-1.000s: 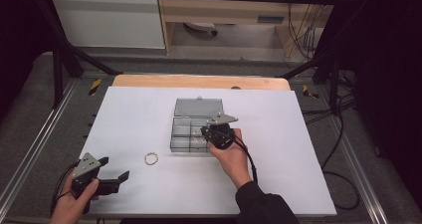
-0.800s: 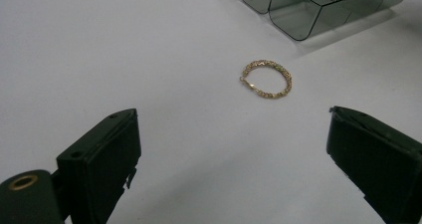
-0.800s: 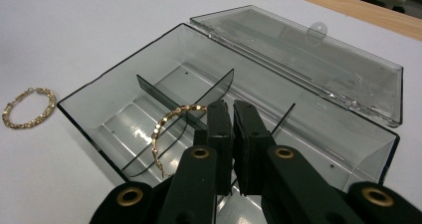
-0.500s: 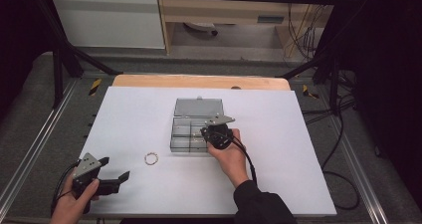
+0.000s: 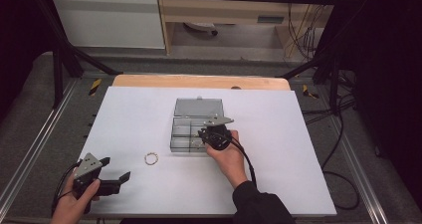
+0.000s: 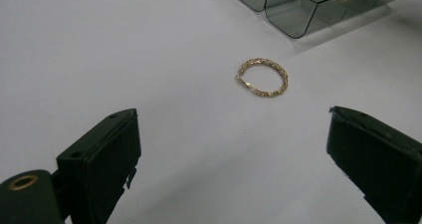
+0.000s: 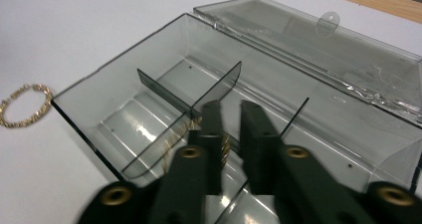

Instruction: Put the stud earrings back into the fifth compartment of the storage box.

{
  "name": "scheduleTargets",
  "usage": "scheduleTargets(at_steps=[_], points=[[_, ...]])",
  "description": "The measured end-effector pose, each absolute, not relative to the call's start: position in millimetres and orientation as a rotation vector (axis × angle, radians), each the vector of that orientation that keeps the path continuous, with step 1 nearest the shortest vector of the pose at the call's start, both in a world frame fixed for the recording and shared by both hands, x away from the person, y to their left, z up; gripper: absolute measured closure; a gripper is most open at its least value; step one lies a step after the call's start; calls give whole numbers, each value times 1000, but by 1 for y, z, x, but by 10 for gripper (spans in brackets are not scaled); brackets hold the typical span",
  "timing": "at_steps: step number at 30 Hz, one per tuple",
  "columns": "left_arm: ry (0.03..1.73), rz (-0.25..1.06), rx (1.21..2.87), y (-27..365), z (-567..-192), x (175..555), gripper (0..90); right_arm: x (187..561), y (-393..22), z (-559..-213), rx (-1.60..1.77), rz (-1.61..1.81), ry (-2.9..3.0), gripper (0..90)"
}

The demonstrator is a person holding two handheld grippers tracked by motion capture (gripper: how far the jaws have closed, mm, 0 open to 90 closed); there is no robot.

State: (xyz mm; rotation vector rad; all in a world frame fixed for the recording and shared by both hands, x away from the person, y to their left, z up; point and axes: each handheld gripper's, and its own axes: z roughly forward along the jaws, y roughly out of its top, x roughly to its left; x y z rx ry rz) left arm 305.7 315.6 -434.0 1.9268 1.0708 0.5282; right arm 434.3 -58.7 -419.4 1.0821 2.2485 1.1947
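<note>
Since the earlier frames, both hands hold nearly the same positions; the one change is at the right claw (image 5: 205,134), whose jaws have just been opening and now stand slightly apart, released, over the front compartment of the organiser box (image 7: 89,117). A gold chain (image 7: 171,144) lies in that compartment just ahead of and below the jaw tips; the pads do not appear to press on it. The left claw (image 5: 115,170) hangs at the near left edge of the bench (image 5: 278,134), jaws wide and holding nothing. The remaining loose item, a gold bracelet (image 6: 262,77), lies flat as a closed loop on the bench, straight ahead of the left claw and between it and the box. Judged from position, the left claw is the nearer one for that pickup; nothing stands in its path. The box lid (image 7: 318,45) lies folded back flat on the far side, well away from either approach.
</note>
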Motion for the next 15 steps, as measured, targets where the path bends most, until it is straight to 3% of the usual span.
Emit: scheduleTargets(at_steps=[8,9,10,15], points=[[1080,530,1914,318,-434,306,72,419,-46,-402,1092,1306,2196,409],[1080,530,1914,318,-434,306,72,419,-46,-402,1092,1306,2196,409],[1076,535,1918,318,-433,306,73,415,-37,-400,1071,1308,2207,312],[1077,532,1918,316,-434,305,72,409,-13,-397,1020,1313,2235,186]])
